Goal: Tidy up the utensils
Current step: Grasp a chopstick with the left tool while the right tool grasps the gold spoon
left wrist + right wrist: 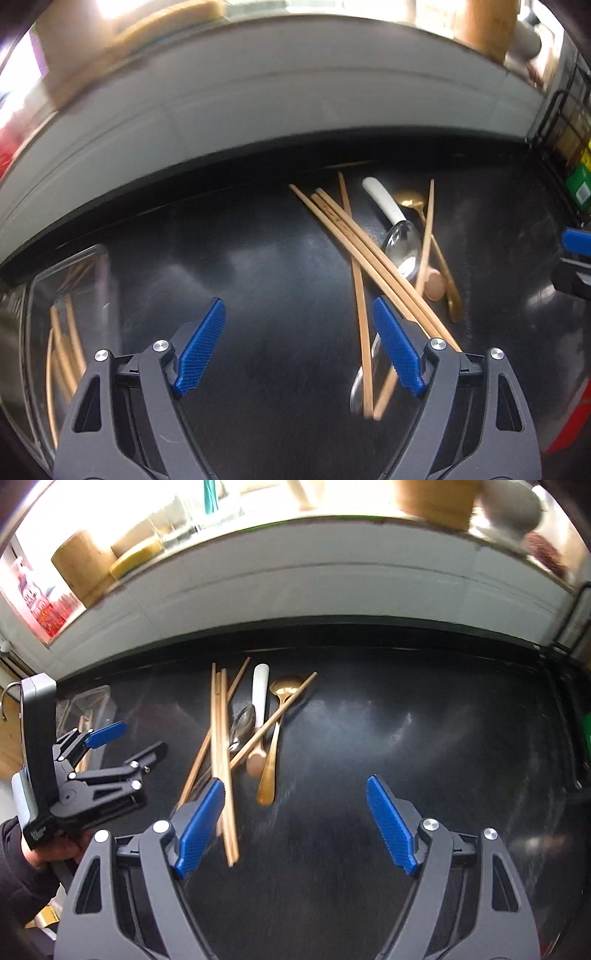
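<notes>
Left wrist view: left claw (299, 349) and right claw (295, 827), both spread and empty, are hovering beside the chopsticks (354, 243) piled on the desk (240, 258), likely readying a pick for the tray (70, 280).

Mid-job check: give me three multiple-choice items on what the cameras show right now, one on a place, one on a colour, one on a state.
1. Where is the clear container relative to the utensil pile in the left wrist view?
A. To its left
B. To its right
C. Under it

2. What colour is the long-handled spoon on the right of the pile?
A. Red
B. Gold
C. Green

3. How does the right hand-held gripper stand?
A. Shut on a chopstick
B. Shut on a spoon
C. Open, holding nothing

Answers: 1 A, it sits at the left edge with chopsticks inside. 2 B, bowl and handle shine gold. 3 C, bare dark counter shows between its blue pads.
</notes>
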Motion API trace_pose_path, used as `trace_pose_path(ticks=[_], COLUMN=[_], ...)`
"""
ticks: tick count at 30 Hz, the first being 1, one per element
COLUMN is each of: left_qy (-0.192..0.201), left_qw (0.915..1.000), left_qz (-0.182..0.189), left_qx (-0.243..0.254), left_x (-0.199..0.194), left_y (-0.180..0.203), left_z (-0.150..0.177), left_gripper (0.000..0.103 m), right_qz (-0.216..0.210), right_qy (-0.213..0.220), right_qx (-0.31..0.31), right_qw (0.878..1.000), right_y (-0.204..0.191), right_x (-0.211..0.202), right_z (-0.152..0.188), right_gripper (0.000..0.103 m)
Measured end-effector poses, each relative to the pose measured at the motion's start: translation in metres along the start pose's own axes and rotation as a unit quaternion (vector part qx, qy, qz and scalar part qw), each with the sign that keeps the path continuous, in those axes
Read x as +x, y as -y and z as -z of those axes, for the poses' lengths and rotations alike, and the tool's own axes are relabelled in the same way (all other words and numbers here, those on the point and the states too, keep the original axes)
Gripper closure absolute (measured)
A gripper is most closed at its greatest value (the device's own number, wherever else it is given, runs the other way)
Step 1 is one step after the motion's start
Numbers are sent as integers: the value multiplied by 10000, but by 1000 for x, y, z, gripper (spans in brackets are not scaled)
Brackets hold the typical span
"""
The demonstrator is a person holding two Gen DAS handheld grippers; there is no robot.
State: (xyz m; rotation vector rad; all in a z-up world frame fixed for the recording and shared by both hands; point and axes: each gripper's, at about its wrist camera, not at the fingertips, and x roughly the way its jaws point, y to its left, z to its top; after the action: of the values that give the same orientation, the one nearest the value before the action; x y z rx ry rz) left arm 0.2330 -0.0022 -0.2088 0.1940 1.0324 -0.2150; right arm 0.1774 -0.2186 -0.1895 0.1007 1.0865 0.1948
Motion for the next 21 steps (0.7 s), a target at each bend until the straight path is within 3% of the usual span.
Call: trace_pose_path(ticks=[6, 10, 14, 17, 19, 21], left_qy=[-429, -431, -181, -34, 31, 32], left_qw=[9988, 9985, 9984, 9973, 9967, 9964], left_qz=[151, 308, 374, 457, 482, 480], left_qx=[155, 168, 386, 571, 655, 694], left_x=[43, 55, 58, 56, 55, 54], left_y=[3, 3, 7, 11, 16, 22], left_z=[-1, -7, -10, -13, -16, -16], left_gripper=[25, 26, 28, 46, 73, 91], right_qz=[33, 10, 90, 156, 256, 265], right_qy=[-349, -579, -692, -568, -516, -495], right_qx=[-199, -265, -428, -685, -921, -1045], right_qw=[9992, 9980, 9966, 9959, 9941, 9929], right_y=[1, -1, -7, -16, -24, -29], right_x=[53, 85, 108, 111, 111, 111], right_z=[-16, -28, -36, -40, -40, -40], right_gripper=[30, 37, 47, 57, 74, 87])
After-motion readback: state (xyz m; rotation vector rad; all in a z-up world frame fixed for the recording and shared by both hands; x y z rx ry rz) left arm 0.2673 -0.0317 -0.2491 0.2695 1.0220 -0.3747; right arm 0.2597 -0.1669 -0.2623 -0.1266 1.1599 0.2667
